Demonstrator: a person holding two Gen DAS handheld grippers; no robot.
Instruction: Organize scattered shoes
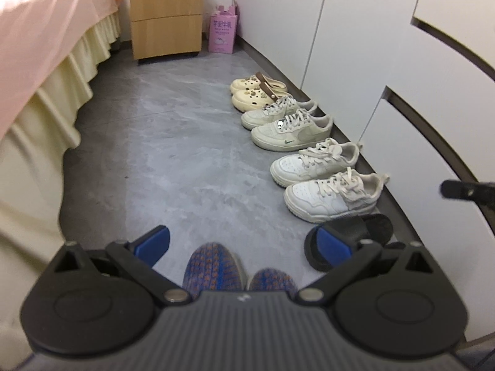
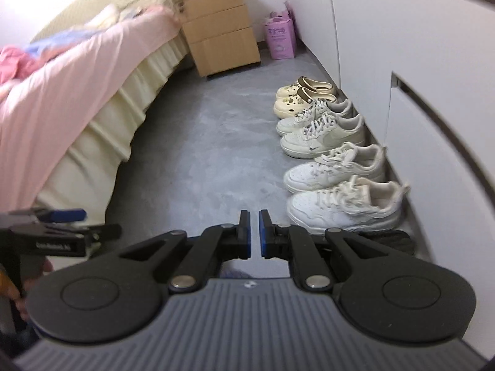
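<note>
A: Where are the shoes?
B: Ahead and right of both tools, paired along the wardrobe (image 1: 355, 31): clogs (image 1: 256, 91), cream sneakers (image 1: 287, 123), white sneakers (image 1: 328, 182), black slides (image 1: 349, 238) nearest.
A: Tools?
B: Left tool (image 1: 244, 241) released, empty; right tool (image 2: 254, 235) clenched on nothing, both tilted floorward.
A: Advice?
B: I'd check each pair's toes align.

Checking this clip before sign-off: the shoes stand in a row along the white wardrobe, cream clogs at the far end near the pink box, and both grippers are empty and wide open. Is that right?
One detail is off. Only the left gripper is wide open. The right gripper is shut with nothing between its pads, as the right wrist view shows. The row of shoes along the wardrobe, the clogs at the far end near the pink box, and both grippers being empty are right.
</note>
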